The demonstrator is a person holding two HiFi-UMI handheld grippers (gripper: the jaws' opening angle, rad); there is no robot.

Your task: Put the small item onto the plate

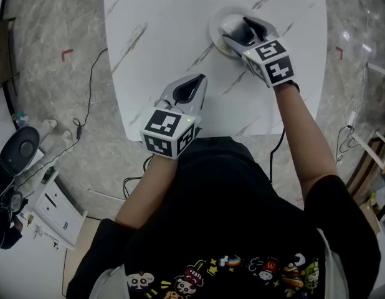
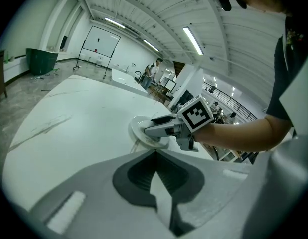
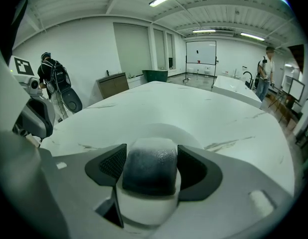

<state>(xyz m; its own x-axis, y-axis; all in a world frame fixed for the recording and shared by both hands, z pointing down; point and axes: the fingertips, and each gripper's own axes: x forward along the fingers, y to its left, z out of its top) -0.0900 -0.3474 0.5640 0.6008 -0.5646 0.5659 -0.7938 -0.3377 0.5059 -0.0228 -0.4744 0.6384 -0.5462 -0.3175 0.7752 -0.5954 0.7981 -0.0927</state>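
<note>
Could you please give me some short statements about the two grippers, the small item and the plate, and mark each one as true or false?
1. The right gripper has the item between its jaws. True.
2. The left gripper is also over the plate. False: it is over bare table, nearer the person.
3. The left gripper's jaws are together, with nothing between them. True.
4. The plate stands on the floor. False: it stands on the white table.
5. The right gripper is over the plate. True.
</note>
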